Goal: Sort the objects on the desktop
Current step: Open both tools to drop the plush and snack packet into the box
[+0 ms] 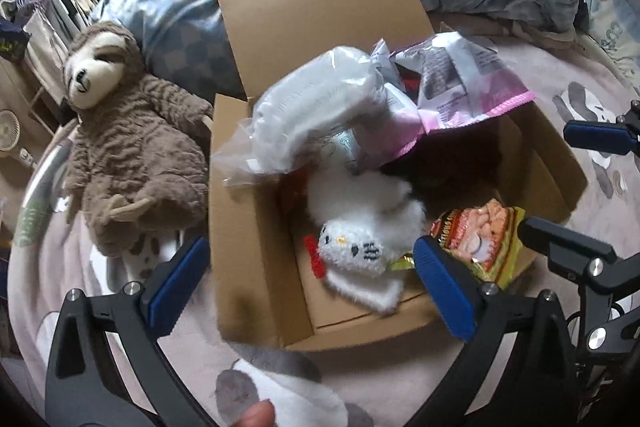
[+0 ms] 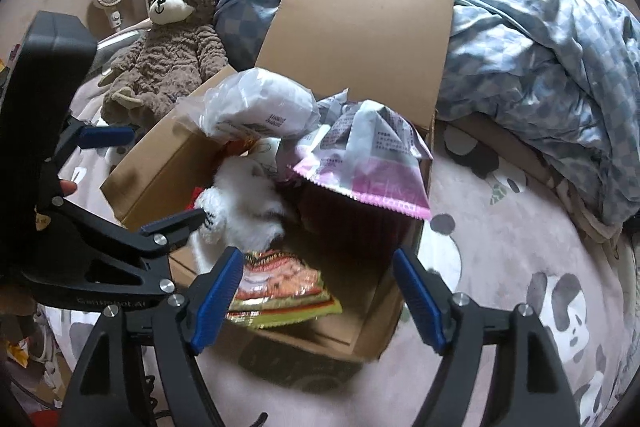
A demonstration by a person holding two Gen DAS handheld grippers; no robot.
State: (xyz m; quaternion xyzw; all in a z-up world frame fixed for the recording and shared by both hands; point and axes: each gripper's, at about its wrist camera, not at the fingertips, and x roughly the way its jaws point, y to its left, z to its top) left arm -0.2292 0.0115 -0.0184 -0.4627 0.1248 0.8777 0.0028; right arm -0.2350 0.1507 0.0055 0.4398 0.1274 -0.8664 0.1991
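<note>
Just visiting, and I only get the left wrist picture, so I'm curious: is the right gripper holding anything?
Observer: No. The right gripper is open, and its pads touch nothing. A snack packet lies in the box below them.
Operator: It's dark under the pink packet for me. What's there?
Observer: Under the pink packet is a dark red ribbed thing. I cannot tell what it is.
Operator: Is the white bag plain?
Observer: No, the white bag has dark print on its near side.
</note>
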